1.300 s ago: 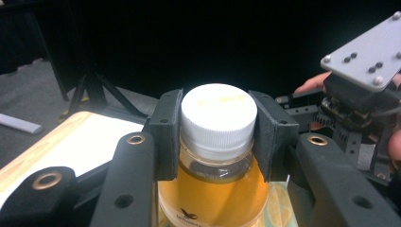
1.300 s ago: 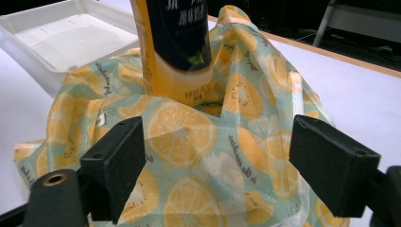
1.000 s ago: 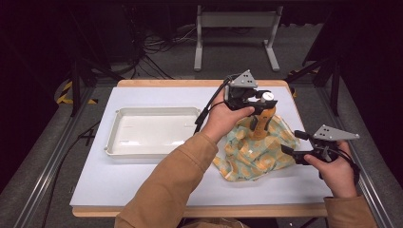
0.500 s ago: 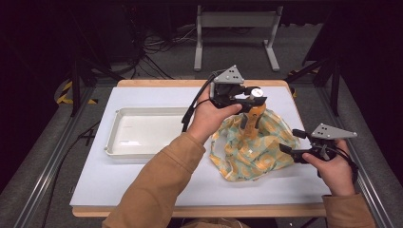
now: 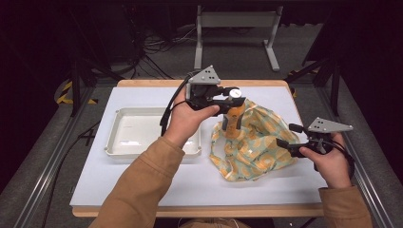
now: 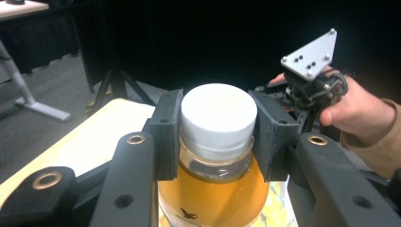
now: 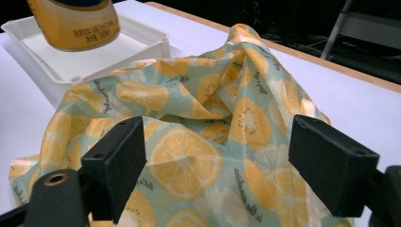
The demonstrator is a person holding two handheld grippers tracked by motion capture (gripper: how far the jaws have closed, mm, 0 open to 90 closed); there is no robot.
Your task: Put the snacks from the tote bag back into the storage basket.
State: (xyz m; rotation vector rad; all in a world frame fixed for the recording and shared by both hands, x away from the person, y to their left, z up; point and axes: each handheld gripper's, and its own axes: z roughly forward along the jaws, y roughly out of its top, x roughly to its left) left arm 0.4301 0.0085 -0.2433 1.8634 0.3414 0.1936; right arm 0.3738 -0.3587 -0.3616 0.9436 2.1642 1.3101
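A bottle of orange liquid with a white cap hangs upright in the air. My left gripper is shut on its neck just under the cap, one pad on each side. Under and to the right of the bottle a lemon-print cloth bag lies crumpled on the white tabletop. My right gripper stands open at the bag's right edge, and its jaws frame the cloth without pressing on it. The bottle's base shows above the tray in the right gripper view.
A white shallow tray lies left of the bag, with nothing in it. The white mat covers a wooden table. Dark floor, cables and a metal stand lie beyond the far edge.
My left gripper has carried the bottle up and to the left, off the bag's middle and toward the tray. The bag has slumped flatter. The right hand has kept still.
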